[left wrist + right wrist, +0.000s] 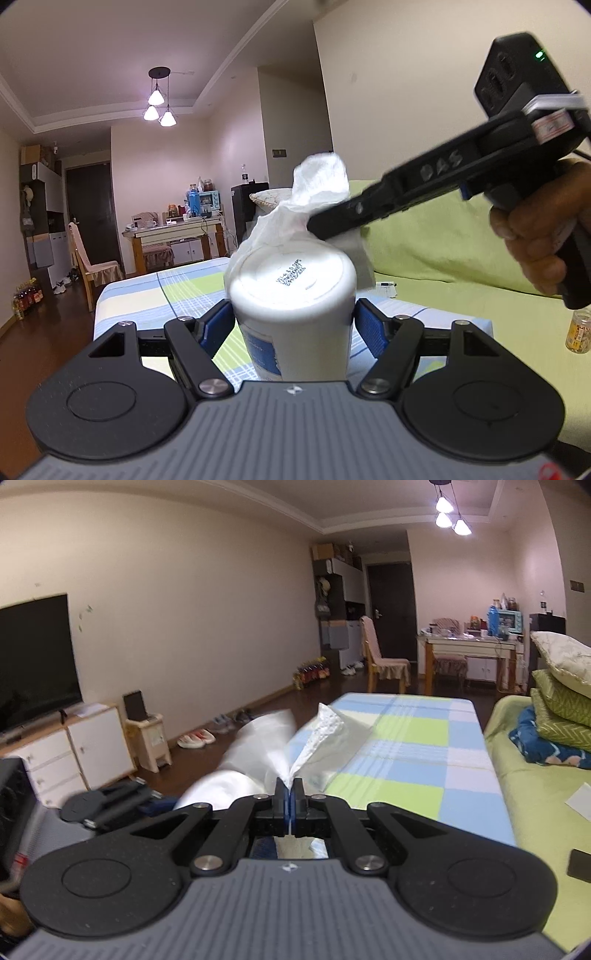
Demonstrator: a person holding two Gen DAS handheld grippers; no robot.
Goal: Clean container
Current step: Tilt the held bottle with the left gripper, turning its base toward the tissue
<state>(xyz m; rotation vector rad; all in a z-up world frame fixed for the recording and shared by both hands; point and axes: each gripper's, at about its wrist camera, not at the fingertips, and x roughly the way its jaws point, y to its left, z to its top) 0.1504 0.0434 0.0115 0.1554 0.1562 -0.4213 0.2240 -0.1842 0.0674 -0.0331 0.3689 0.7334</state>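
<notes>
My left gripper (293, 321) is shut on a white plastic container (293, 295) with a blue label, its printed base turned toward the camera and lifted above the table. My right gripper (321, 225) comes in from the right, held by a person's hand (535, 236), and is shut on a white tissue (314, 199) that drapes over the far rim of the container. In the right wrist view the right gripper (289, 788) pinches the tissue (325, 725) between its blue pads, with the blurred white container (236, 771) and the left gripper (110, 805) at lower left.
A table with a blue, green and white checked cloth (406, 746) lies below. A green-covered sofa (443, 236) with stacked pillows (561, 686) runs along the right. A small jar (580, 332) stands on the sofa. A dining table (173, 229), chair (85, 254) and television (37, 664) stand farther off.
</notes>
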